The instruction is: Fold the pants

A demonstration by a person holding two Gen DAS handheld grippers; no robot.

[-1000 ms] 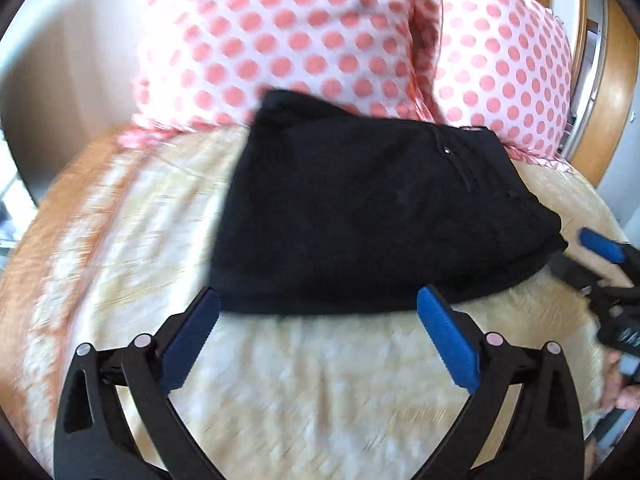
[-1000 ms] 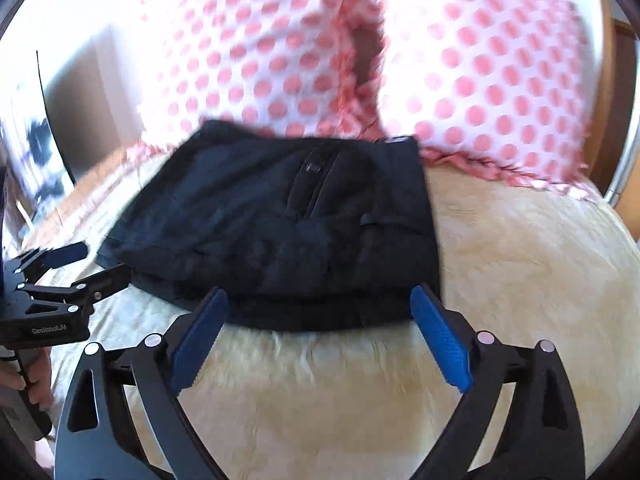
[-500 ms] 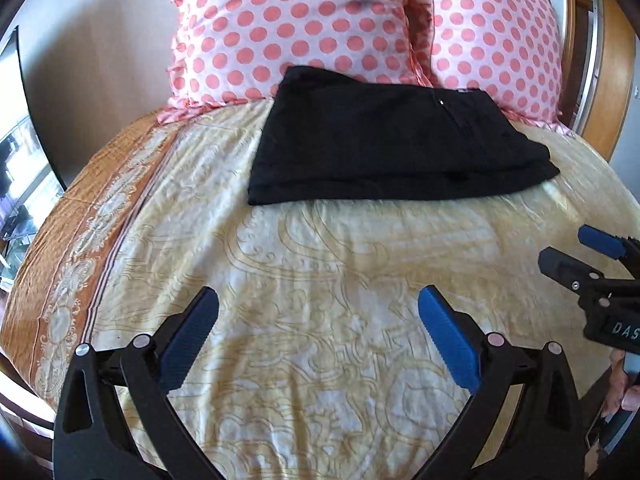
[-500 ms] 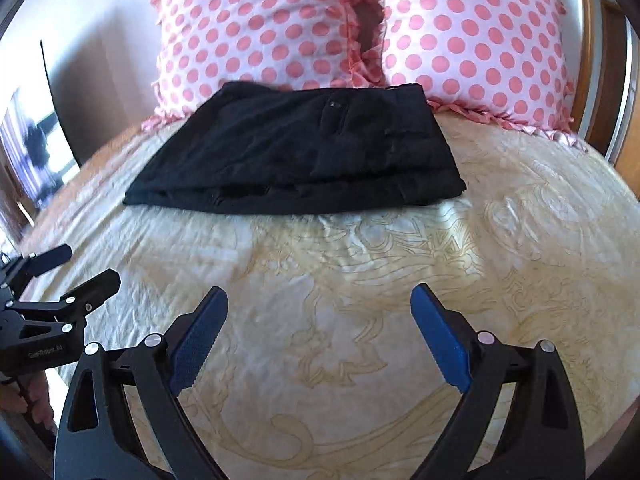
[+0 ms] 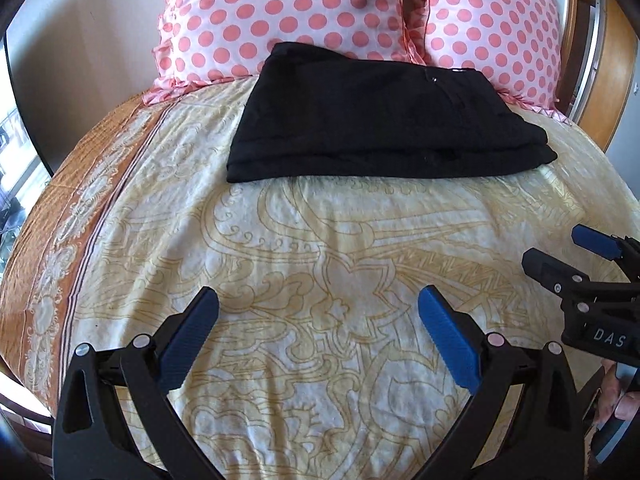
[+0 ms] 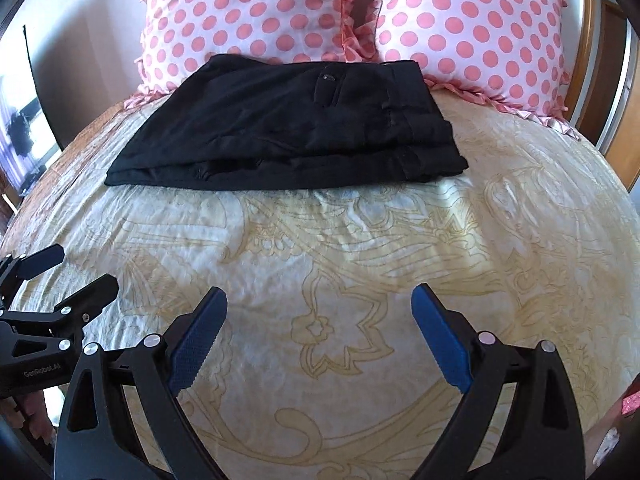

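- The left gripper is hovering over the yellow patterned bedspread, its 2 blue-padded fingers spread wide and grasping nothing.
- The right gripper is hanging likewise, released and empty; the left wrist view is showing it at 3 o'clock.
- The black pants are lying folded at 12 o'clock, well apart from both grippers.
- Behind, 2 polka-dot pillows are touching the pants' far edge.
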